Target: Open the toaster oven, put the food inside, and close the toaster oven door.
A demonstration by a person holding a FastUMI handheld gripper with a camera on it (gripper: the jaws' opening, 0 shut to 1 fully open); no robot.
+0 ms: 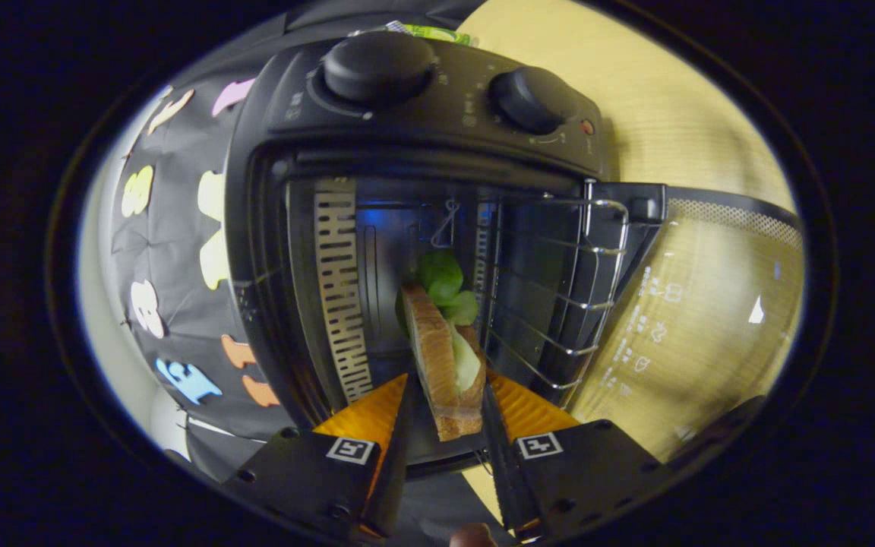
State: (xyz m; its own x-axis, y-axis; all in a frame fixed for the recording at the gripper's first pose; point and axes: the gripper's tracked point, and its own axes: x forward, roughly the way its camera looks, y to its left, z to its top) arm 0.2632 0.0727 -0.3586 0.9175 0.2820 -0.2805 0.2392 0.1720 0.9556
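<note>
A sandwich (441,353) of toasted bread with green lettuce stands on edge between my fingers, and my gripper (446,395) is shut on it. Just beyond it gapes the black toaster oven (422,144), seen rolled on its side, with its cavity open. The sandwich's far end with the lettuce reaches into the cavity mouth. The oven's wire rack (559,296) shows to the right of the sandwich. The glass door (703,304) hangs open further right, flat over the wooden table. Two black knobs (378,67) sit on the control panel.
The light wooden table (665,99) extends behind and under the open door. The booth's black cloth wall (179,289) stands close on the oven's other side. A small green packet (430,32) peeks from behind the oven.
</note>
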